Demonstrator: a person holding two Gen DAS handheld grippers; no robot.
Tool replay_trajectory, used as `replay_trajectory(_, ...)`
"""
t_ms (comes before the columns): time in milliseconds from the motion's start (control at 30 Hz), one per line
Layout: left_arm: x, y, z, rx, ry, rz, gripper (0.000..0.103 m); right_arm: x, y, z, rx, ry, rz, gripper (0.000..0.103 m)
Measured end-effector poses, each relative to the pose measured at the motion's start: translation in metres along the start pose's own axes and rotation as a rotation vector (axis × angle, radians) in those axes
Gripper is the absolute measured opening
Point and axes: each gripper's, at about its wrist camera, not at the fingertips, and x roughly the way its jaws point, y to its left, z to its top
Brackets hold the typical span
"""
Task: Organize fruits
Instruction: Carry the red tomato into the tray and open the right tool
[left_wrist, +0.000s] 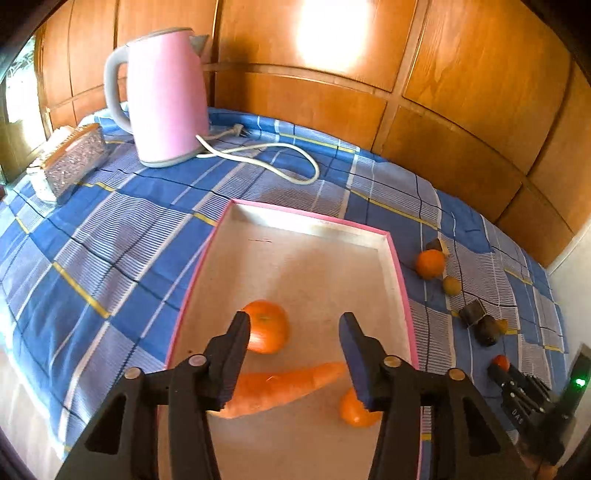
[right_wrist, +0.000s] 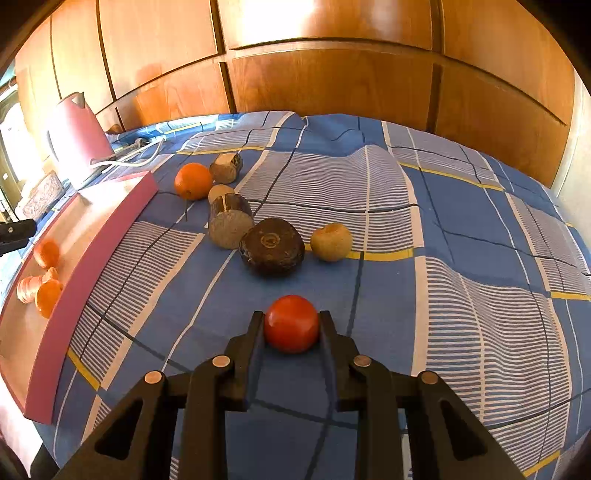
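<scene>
A pink-rimmed tray (left_wrist: 391, 254) lies on the blue checked cloth. In it are an orange (left_wrist: 267, 326), a carrot (left_wrist: 284, 387) and a second orange (left_wrist: 356, 410). My left gripper (left_wrist: 295, 332) is open and empty above the tray's near end. My right gripper (right_wrist: 291, 326) is shut on a red tomato (right_wrist: 291, 323), just above the cloth to the right of the tray (right_wrist: 107, 236). It also shows in the left wrist view (left_wrist: 500, 363). On the cloth beyond lie an orange (right_wrist: 192, 181), a dark round fruit (right_wrist: 272, 246) and a yellowish fruit (right_wrist: 331, 242).
A pink kettle (left_wrist: 168, 99) with a white cord (left_wrist: 280, 155) stands at the back left, next to a glittery box (left_wrist: 74, 162). Two cut brown pieces (right_wrist: 229, 219) (right_wrist: 226, 168) and a small pale fruit (right_wrist: 220, 192) lie among the fruits. Wooden panels back the table.
</scene>
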Motion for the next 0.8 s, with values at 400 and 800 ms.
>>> replay_trajectory(400, -0.036, 0.003, -0.025, 0.008, -0.044, -0.044, 0.058, -0.001, 0.010, 0.002, -0.051, 0.019, -0.049, 0.028)
replay_trajectory(800, -0.042, 0.014, -0.038, -0.045, -0.021, -0.075, 0.058, -0.025, 0.042, 0.004, -0.062, 0.024, 0.076, 0.027)
